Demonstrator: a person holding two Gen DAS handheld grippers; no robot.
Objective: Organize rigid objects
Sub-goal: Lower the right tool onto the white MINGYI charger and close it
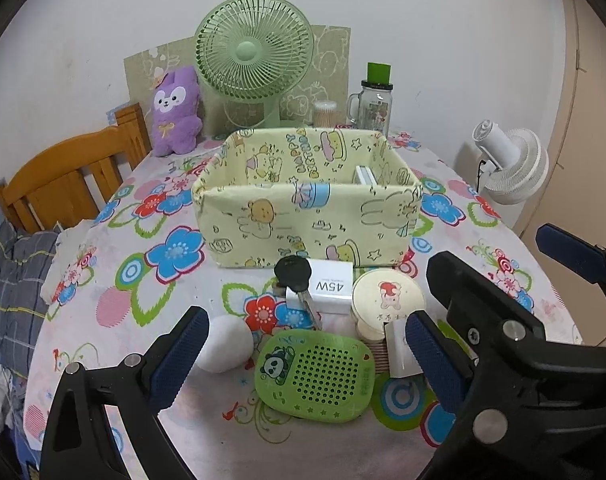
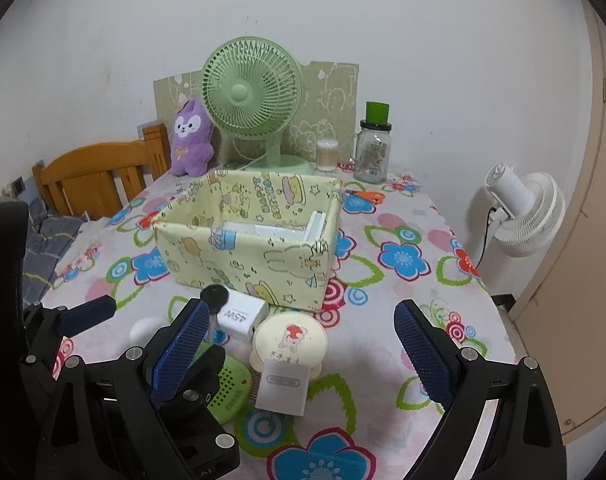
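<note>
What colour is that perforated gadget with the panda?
Bright green gadget, clearest in the left wrist view.

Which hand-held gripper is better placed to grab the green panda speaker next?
Left. The left hand-held gripper is open with the green panda speaker lying between its fingers. The right hand-held gripper, also open, lines up with the small white charger instead.
</note>
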